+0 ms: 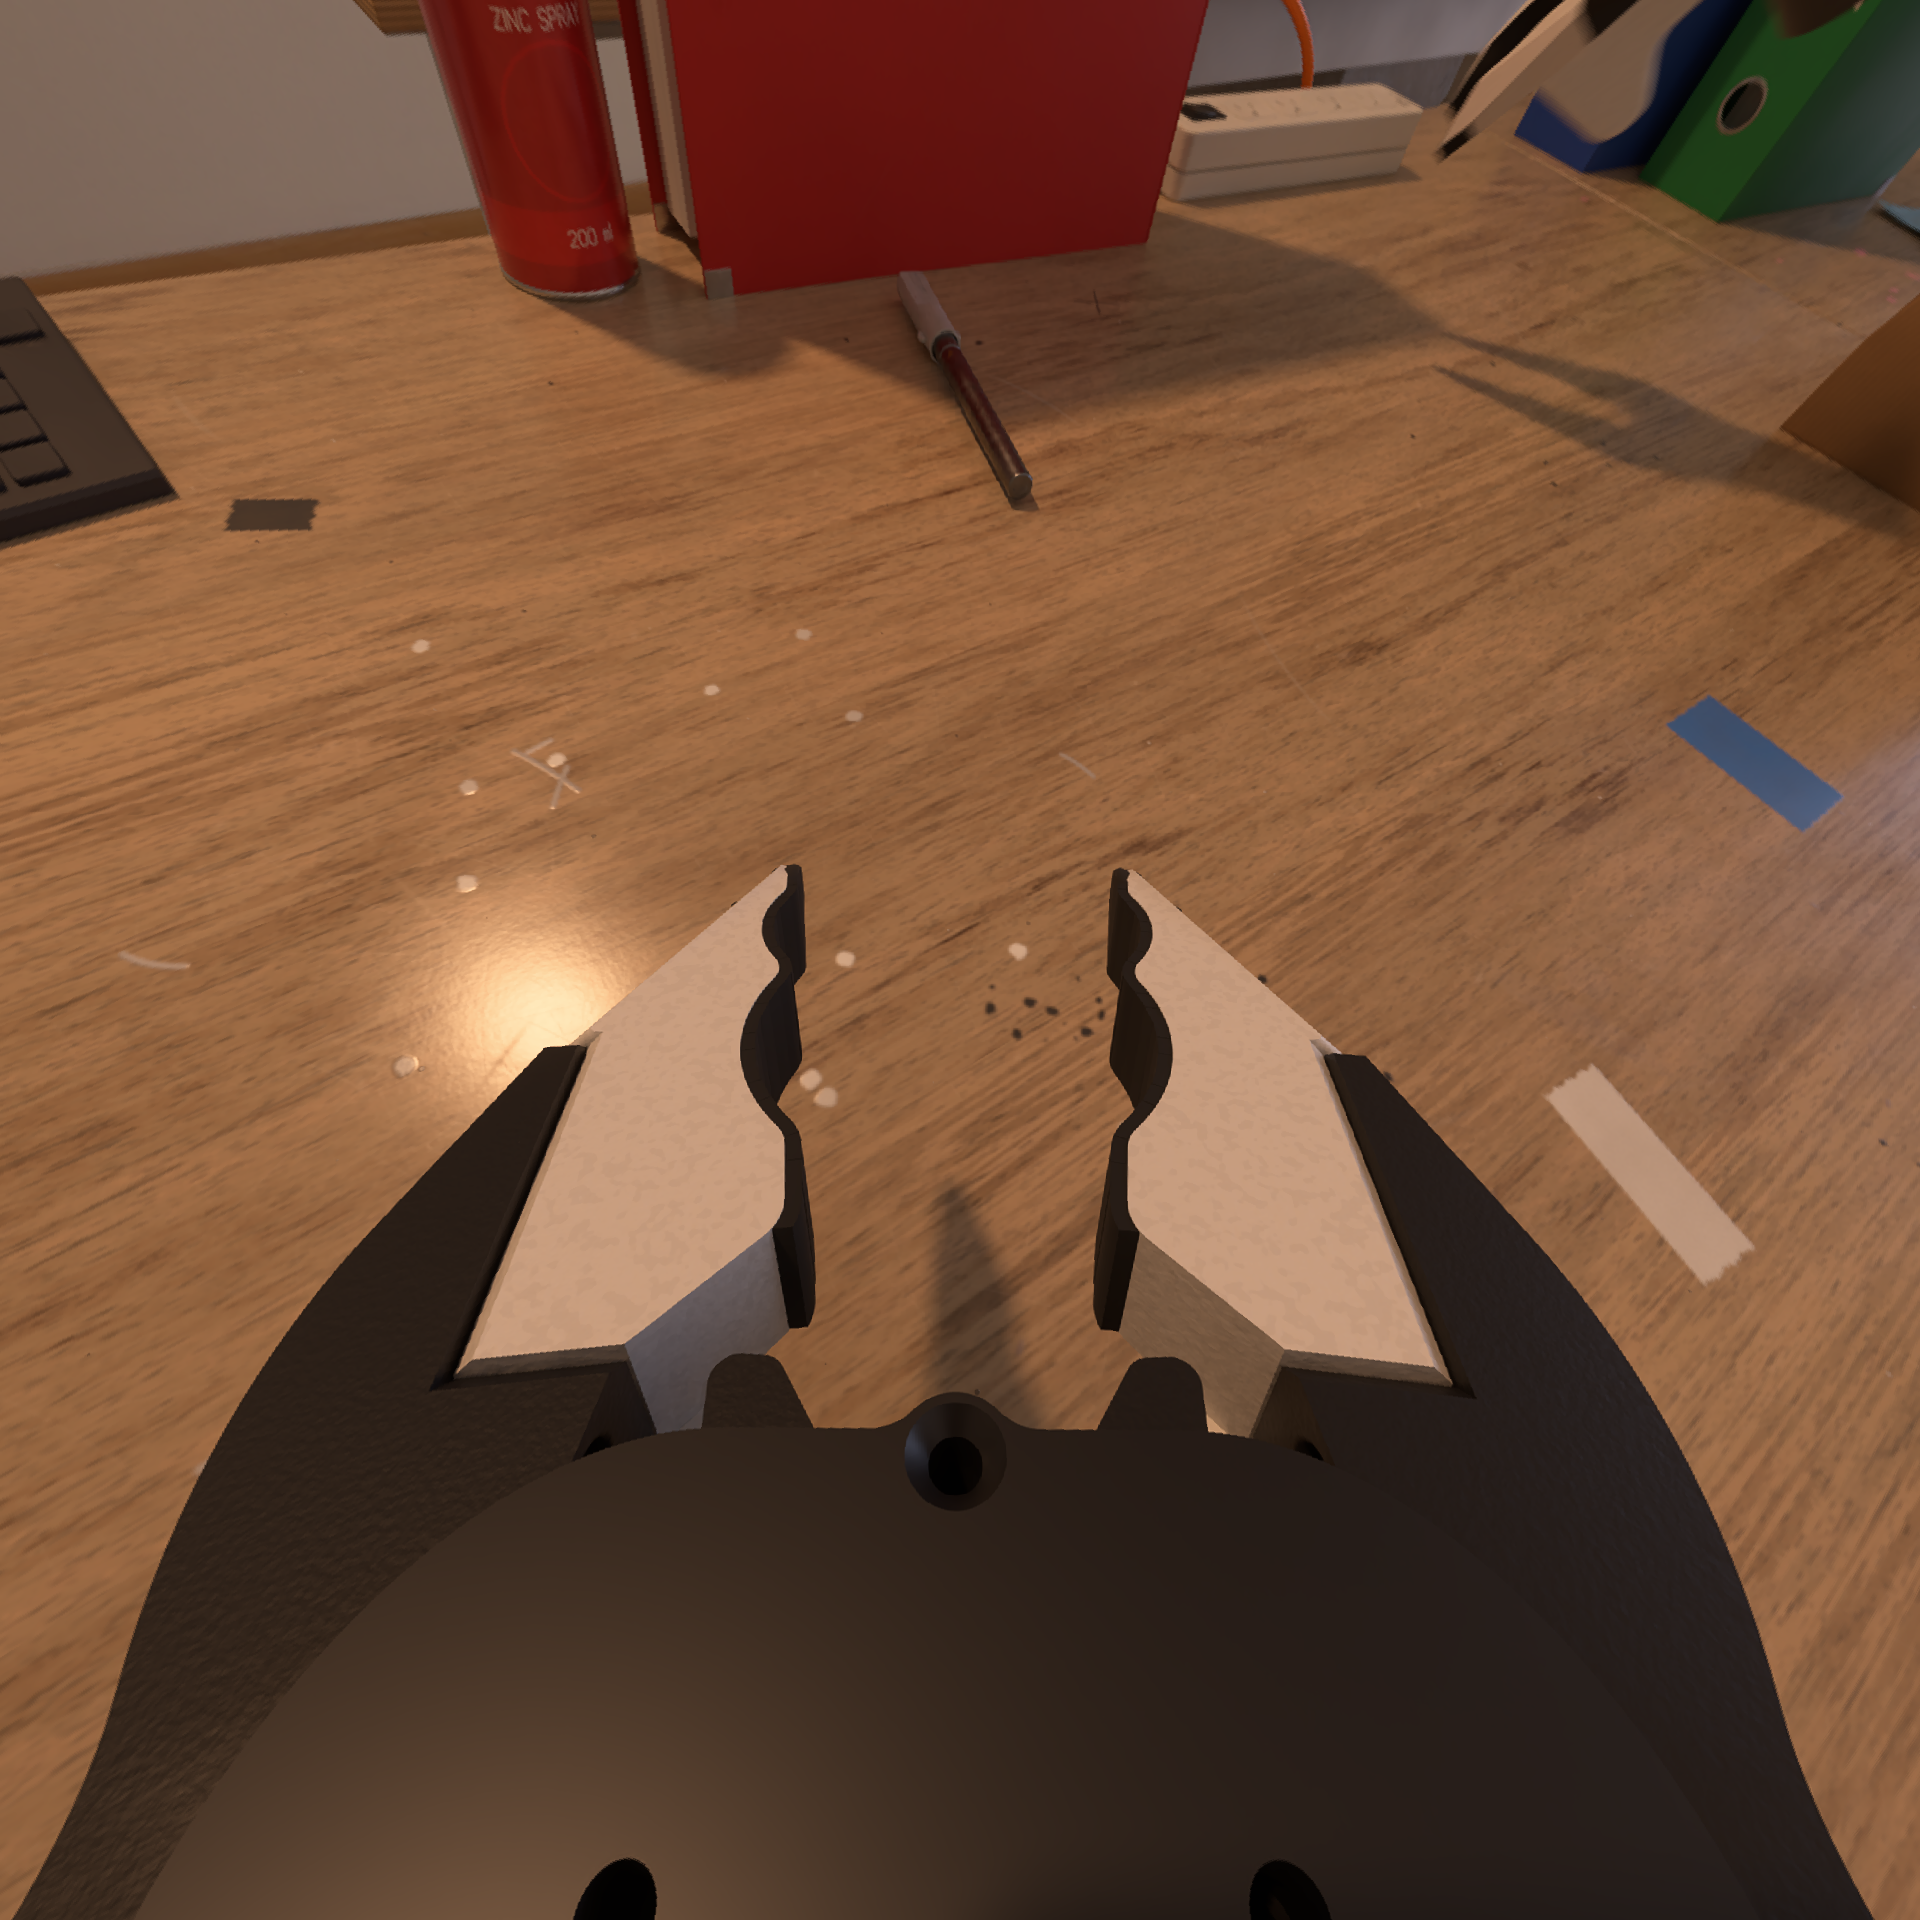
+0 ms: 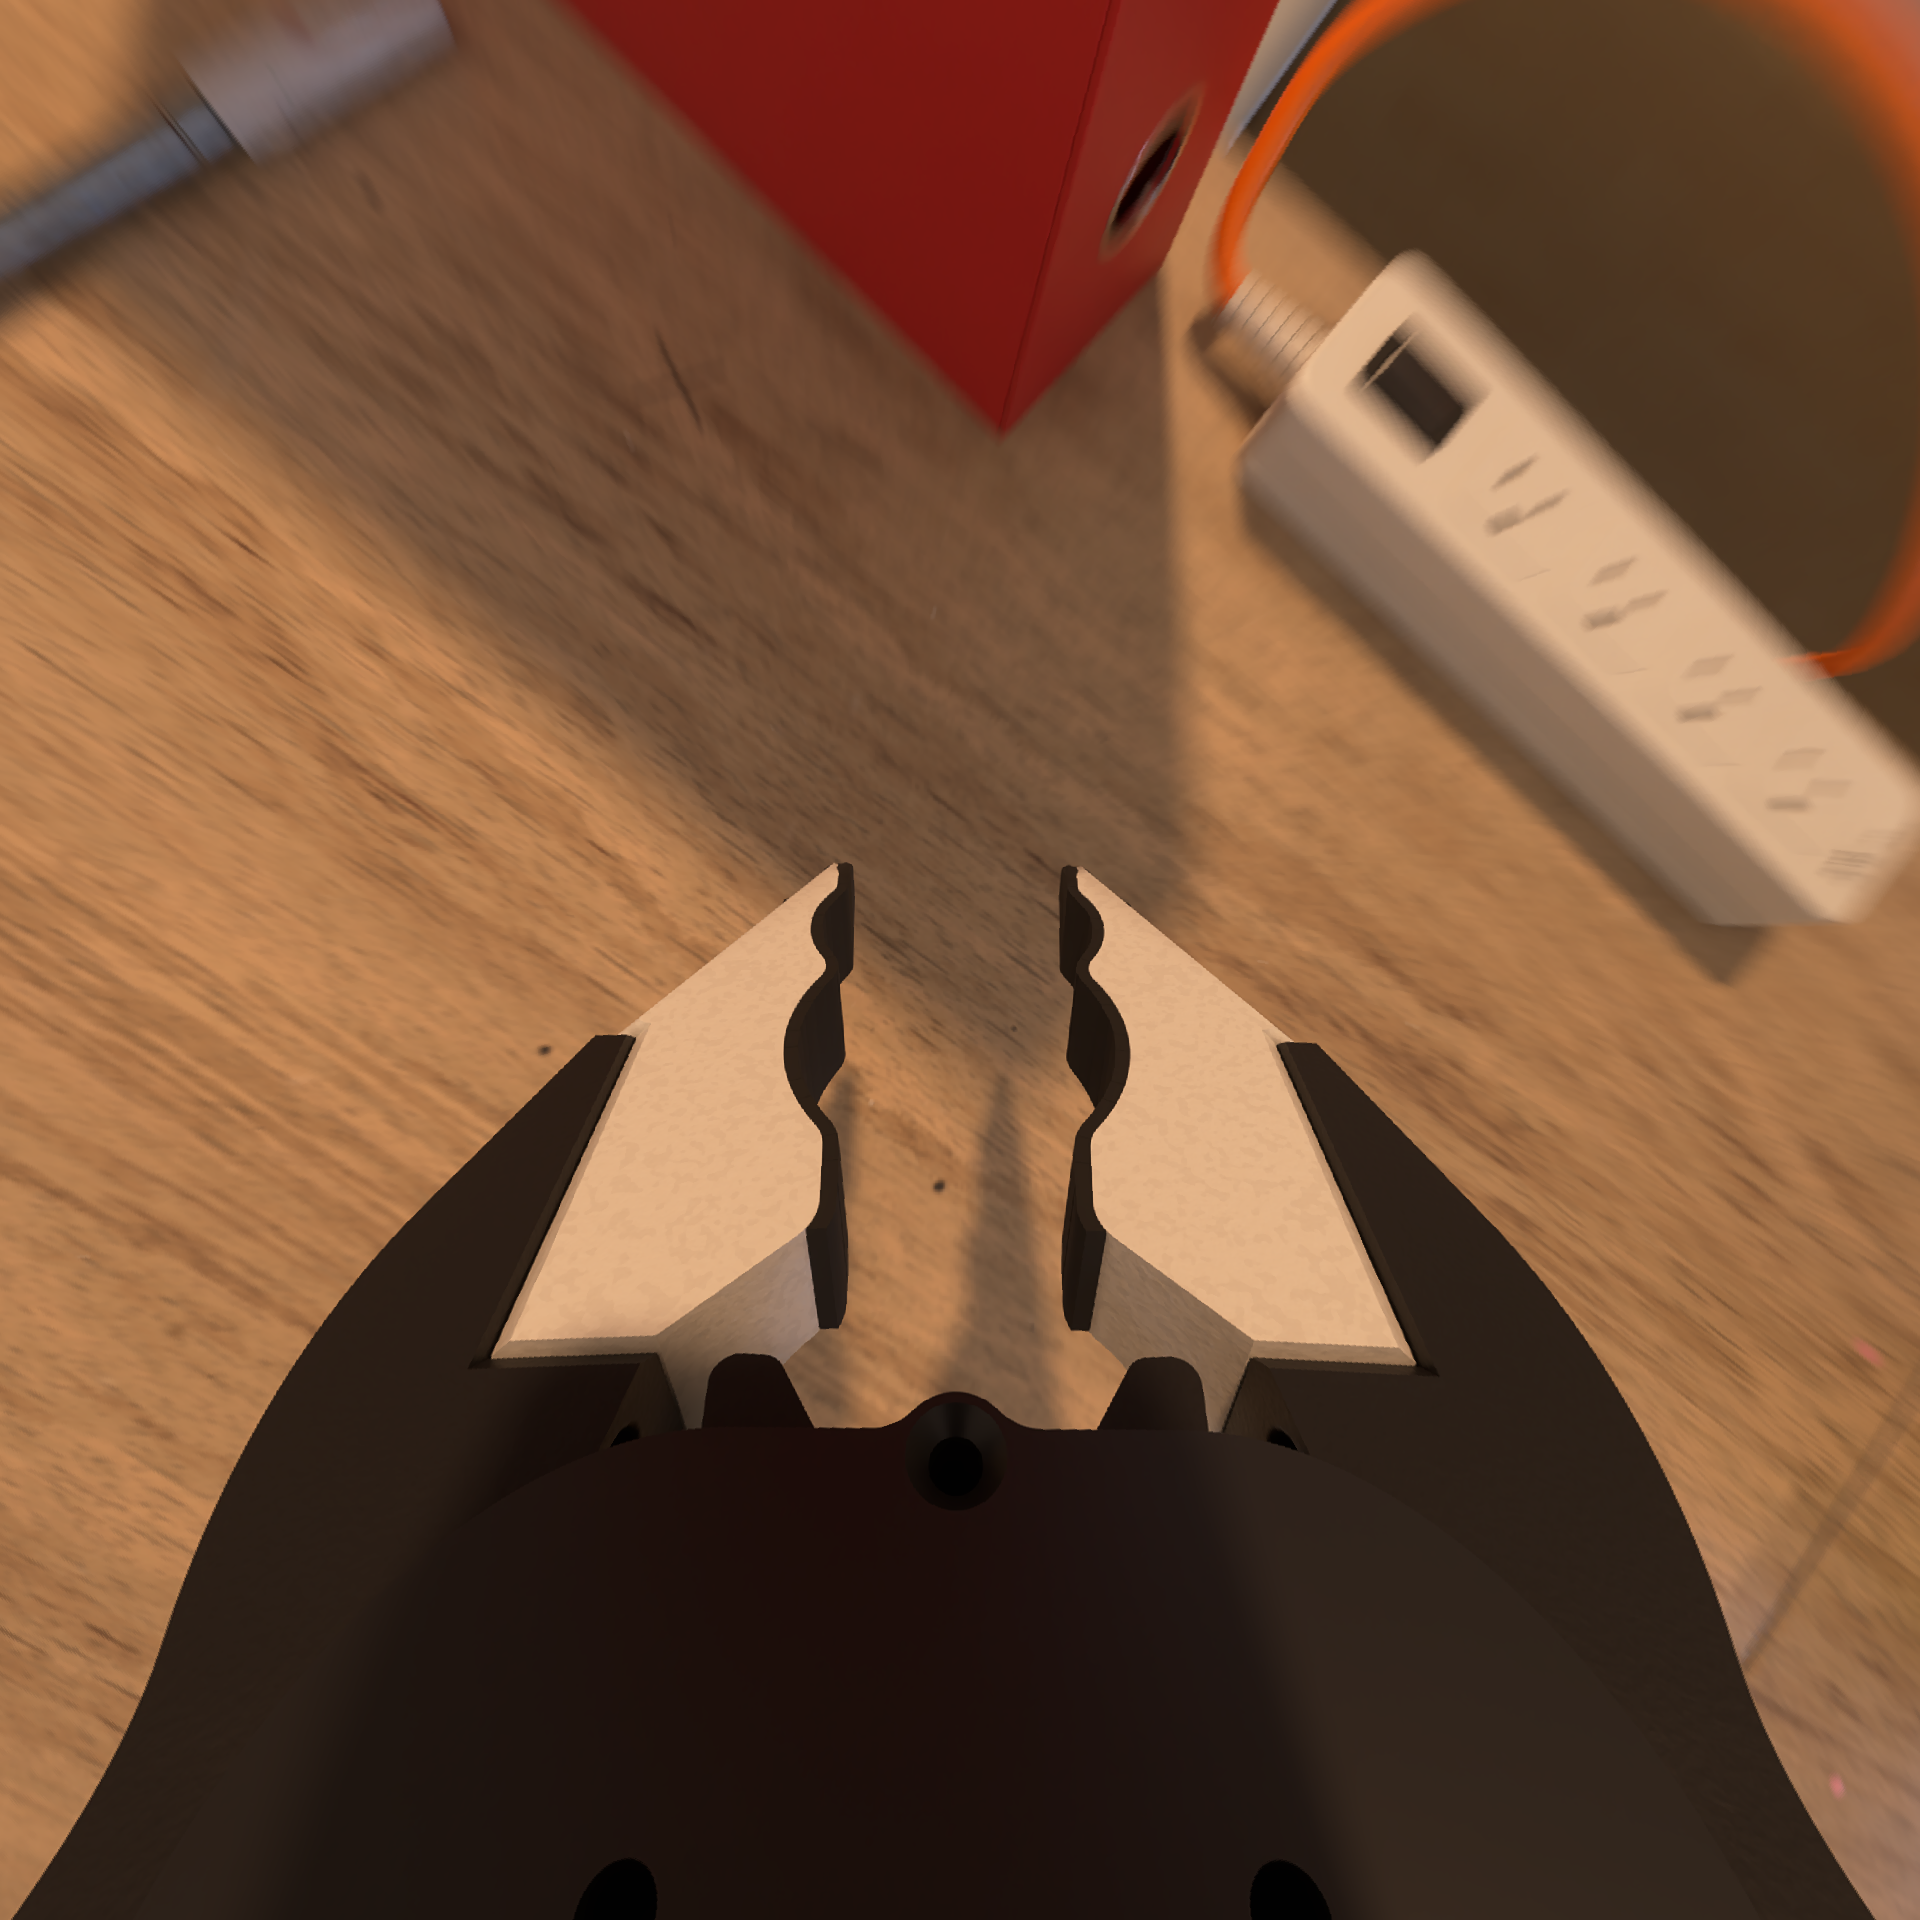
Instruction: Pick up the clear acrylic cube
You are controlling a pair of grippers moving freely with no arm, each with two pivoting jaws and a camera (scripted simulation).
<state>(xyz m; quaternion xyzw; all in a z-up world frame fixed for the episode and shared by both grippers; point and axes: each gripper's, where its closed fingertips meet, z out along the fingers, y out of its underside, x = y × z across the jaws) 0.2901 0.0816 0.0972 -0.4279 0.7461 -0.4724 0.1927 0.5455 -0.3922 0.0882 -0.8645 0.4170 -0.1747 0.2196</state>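
I cannot make out the clear acrylic cube in either view. My left gripper point(image 1: 956, 873) is open and empty, low over the wooden desk point(image 1: 1247, 623). My right gripper point(image 2: 956, 868) has its jaws apart, a little narrower than the left's, and I see only wood between them. It hangs over the desk point(image 2: 416, 727) near a white power strip point(image 2: 1579, 592). It also shows blurred at the top right of the left wrist view point(image 1: 1507, 83). A faint pale line point(image 2: 1808, 1538) at the right wrist view's lower right edge is too weak to identify.
At the back stand a red spray can point(image 1: 540, 145), a red binder point(image 1: 914, 125), the power strip point(image 1: 1288, 135) with an orange cable point(image 2: 1247, 177), and blue and green binders point(image 1: 1787, 125). A metal tool point(image 1: 966, 384), a keyboard point(image 1: 52, 416), a cardboard piece point(image 1: 1870, 416) and tape strips point(image 1: 1756, 764) are on the desk.
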